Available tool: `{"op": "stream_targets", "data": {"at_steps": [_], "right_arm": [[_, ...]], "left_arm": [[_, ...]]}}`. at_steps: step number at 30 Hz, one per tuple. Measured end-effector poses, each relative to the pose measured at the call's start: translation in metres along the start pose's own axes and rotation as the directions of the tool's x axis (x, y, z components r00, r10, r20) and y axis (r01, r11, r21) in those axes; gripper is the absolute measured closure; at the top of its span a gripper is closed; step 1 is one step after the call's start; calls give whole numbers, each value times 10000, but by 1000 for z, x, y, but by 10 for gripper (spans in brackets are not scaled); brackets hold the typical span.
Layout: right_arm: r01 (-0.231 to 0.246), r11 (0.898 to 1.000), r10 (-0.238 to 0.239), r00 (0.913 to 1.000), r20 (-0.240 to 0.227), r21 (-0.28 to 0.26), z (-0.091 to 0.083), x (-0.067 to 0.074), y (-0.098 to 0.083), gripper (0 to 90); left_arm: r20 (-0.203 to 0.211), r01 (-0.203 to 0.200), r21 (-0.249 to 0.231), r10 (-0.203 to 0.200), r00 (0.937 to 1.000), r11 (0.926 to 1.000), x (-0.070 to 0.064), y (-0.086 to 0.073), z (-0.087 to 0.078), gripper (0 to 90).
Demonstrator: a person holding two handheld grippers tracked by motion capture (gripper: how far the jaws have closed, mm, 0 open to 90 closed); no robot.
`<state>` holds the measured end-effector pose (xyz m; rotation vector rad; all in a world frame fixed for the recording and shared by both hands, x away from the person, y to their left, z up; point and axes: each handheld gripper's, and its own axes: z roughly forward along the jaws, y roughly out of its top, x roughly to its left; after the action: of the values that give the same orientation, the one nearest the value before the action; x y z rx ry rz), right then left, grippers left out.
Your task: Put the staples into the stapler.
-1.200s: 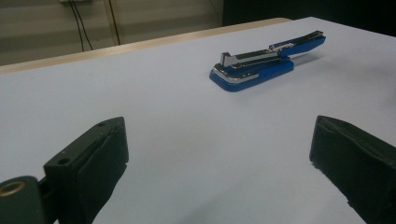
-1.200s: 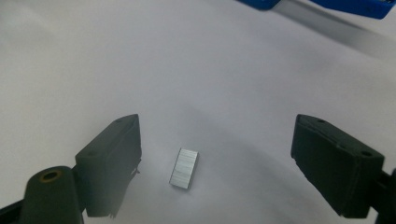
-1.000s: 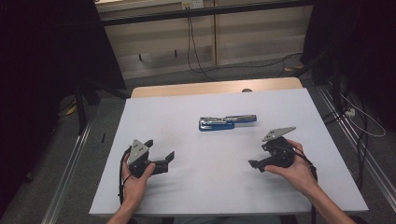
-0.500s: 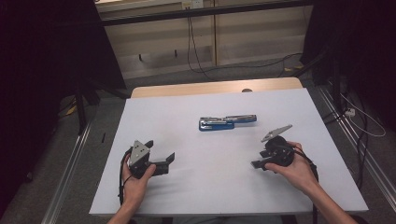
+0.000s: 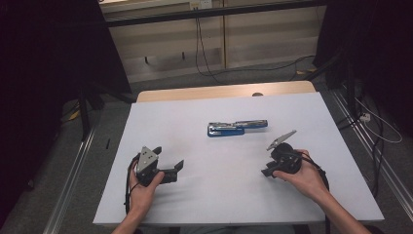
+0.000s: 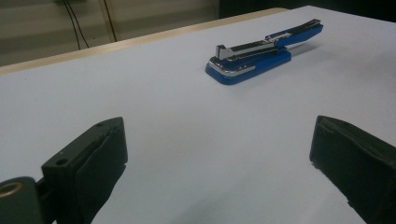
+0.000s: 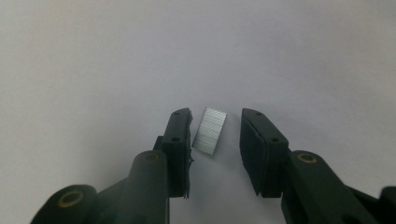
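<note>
Overhead, high view: stapler (image 5: 237,127) lay mid-table; left gripper (image 5: 171,168) and right gripper (image 5: 265,171) rested near the front edge.
Left gripper view: jaws spread wide, nothing between, stapler ahead.
Right gripper view: jaws had just been closing around a staple strip (image 7: 210,130), pads not yet touching it.

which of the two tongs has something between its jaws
The right tongs: a small silver strip of staples lies between their jaws, which have just been closing and do not yet press on it. The left tongs stand wide open over bare table.
</note>
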<state>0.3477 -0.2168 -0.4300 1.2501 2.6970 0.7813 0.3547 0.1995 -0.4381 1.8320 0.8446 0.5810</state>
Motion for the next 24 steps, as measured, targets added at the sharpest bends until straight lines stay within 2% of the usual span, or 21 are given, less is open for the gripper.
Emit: {"op": "stream_targets", "data": {"at_steps": [4,11,15,24], "right_arm": [[-138,9996,138,9999,5,243,1,0,3,678],[-40,9986,34,9999,108,529,3,2,5,729],[0,9987,-3,10000,50,507,3,-1,4,766],[255,9981,-259,9996,71,554,3,-1,5,777]], "left_arm": [[45,-61,32,61,10000,10000,-1,0,1,42],[41,-78,19,78,10000,10000,-1,0,0,42],[67,-72,23,72,10000,10000,-1,0,0,42],[93,-71,-48,71,9999,10000,-2,1,0,42]]}}
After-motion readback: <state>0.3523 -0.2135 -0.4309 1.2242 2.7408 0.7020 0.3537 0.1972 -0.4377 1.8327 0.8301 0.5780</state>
